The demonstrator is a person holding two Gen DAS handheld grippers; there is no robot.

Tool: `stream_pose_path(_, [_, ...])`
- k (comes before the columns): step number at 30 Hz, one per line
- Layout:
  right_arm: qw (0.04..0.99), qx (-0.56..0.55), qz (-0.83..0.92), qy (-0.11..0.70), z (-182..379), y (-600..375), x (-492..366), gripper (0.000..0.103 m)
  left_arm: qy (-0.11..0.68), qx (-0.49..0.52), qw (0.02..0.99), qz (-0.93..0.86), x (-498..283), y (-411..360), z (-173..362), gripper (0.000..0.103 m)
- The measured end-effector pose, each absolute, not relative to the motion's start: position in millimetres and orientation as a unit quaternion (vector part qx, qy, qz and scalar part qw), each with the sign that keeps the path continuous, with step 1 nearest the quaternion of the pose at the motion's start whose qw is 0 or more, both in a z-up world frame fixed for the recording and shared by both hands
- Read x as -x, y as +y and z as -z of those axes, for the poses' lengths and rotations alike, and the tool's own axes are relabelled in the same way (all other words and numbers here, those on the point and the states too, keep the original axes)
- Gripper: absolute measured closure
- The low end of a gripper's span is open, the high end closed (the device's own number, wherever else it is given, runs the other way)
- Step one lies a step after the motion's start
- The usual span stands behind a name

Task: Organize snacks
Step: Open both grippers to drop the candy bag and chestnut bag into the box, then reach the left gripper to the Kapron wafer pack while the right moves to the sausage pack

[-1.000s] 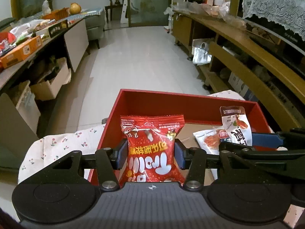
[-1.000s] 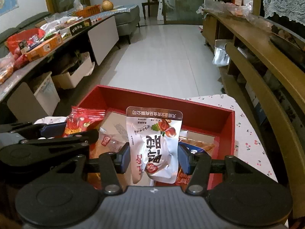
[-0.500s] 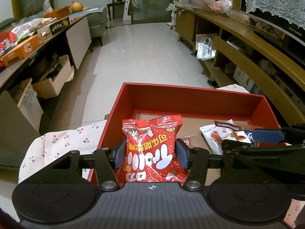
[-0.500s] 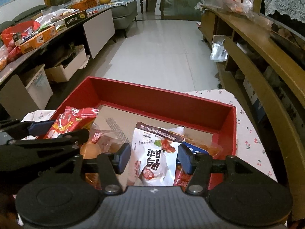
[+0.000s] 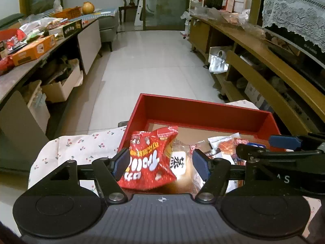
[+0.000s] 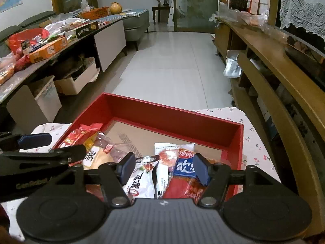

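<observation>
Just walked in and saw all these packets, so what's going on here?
A person with a handheld gripper in each hand is sorting snack packets into a red open-topped box on a cherry-print cloth. The left gripper has just been opening; the red puffed-snack bag lies between its jaws, leaning on the box's left wall, no longer squeezed. The right gripper has also just been opening over the white pouch with black lettering, which lies in the box among other packets.

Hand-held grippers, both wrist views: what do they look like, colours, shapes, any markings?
Both look alike. The left hand-held gripper and the right hand-held gripper are matte black, with a ribbed grey top plate bearing a small crosshair mark, two round black discs at the sides, silver pivot bolts on angled linkage arms, and blue pads on the fingers. Pale lettering runs along the bodies. No cables or sleeves show.
</observation>
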State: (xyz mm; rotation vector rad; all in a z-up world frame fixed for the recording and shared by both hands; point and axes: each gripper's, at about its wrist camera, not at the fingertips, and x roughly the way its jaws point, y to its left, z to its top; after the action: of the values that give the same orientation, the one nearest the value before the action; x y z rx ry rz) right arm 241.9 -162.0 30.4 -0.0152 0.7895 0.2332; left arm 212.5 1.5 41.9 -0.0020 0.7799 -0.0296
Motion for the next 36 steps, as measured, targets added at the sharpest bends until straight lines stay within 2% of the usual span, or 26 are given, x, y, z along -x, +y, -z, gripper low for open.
stream_pose_path(11, [0.912, 0.014, -0.119, 0.392, -39.8, -172.8, -195.7, 0.022, 0.396, 0.011, 0.918, 0.022, -167.4, 11.2, -40.0, 0.027])
stream_pose_path(22, [0.894, 0.016, -0.142, 0.425, -30.1, -175.8, -135.4, 0.021, 0.452, 0.041, 0.89, 0.046, -112.6, 14.3, -15.9, 0.027])
stream_pose_path(30, [0.881, 0.002, -0.155, 0.447, -22.0, -183.6, -97.0, 0.021, 0.479, -0.007, 0.872, 0.099, -67.0, 0.0, -1.9, 0.026])
stream_pose_path(36, [0.875, -0.006, -0.156, 0.459, -15.1, -190.1, -70.9, 0.02, 0.502, -0.036, 0.849, 0.161, -63.8, -10.0, 23.9, 0.025])
